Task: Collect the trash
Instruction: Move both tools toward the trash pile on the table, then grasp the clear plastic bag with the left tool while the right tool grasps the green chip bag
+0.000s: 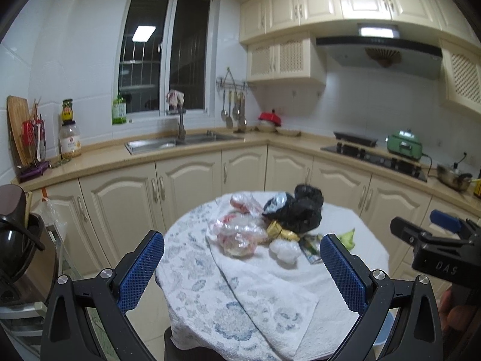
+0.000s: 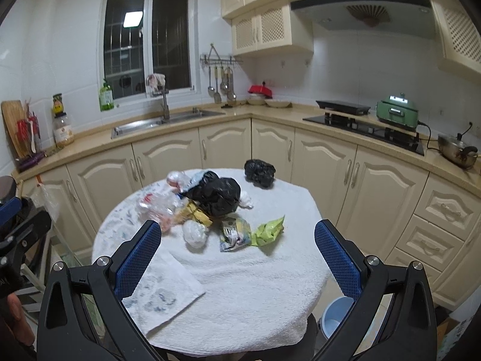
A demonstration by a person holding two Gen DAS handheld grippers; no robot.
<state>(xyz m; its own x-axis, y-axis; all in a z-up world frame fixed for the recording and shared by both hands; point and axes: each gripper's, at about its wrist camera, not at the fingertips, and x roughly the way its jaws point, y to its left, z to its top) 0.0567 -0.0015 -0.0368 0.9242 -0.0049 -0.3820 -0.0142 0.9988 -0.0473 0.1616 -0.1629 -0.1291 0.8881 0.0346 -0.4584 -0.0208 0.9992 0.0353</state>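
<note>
Both grippers hang above the near edge of a round, towel-covered worktop [image 2: 255, 285], each with its blue fingers spread wide and holding nothing: the left gripper [image 1: 242, 266], the right gripper [image 2: 237, 255]. The trash sits heaped toward the far side: a black bag [image 2: 219, 194], clear plastic wrap [image 2: 156, 206], a white wad [image 2: 195, 234], a green wrapper [image 2: 269, 230]. A second black bag [image 2: 260, 173] lies apart, farther right.

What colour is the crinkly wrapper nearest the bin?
Lime green wrapper, clearest in the right wrist view.

Cream cabinets [image 2: 168, 162], dark window [image 2: 147, 36], white-tiled walls [image 2: 360, 69].
</note>
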